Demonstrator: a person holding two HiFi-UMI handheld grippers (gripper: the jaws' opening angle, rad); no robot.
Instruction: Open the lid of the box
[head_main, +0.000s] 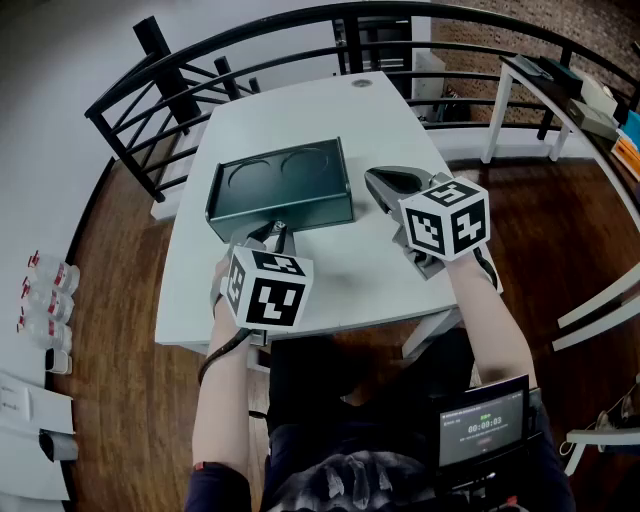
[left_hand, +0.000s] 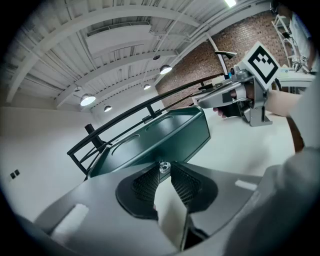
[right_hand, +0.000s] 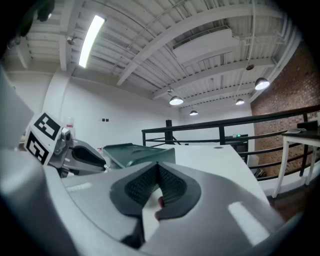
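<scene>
A dark green box (head_main: 281, 186) with its lid down lies on the white table (head_main: 340, 285); two round hollows mark the lid. My left gripper (head_main: 272, 238) is shut, its tips right at the box's front wall near the left corner. In the left gripper view the box (left_hand: 160, 137) fills the middle, and a small shiny piece sits at the tips of the left gripper (left_hand: 164, 169); whether it is gripped is unclear. My right gripper (head_main: 385, 185) hovers just right of the box, shut and holding nothing. The right gripper view shows the right gripper (right_hand: 158, 169), with the box (right_hand: 137, 152) to its left.
A black railing (head_main: 300, 25) curves round the table's far side. Small bottles (head_main: 45, 300) stand on the wooden floor at the left. A white desk (head_main: 560, 95) stands at the back right. A small screen (head_main: 483, 428) hangs at the person's waist.
</scene>
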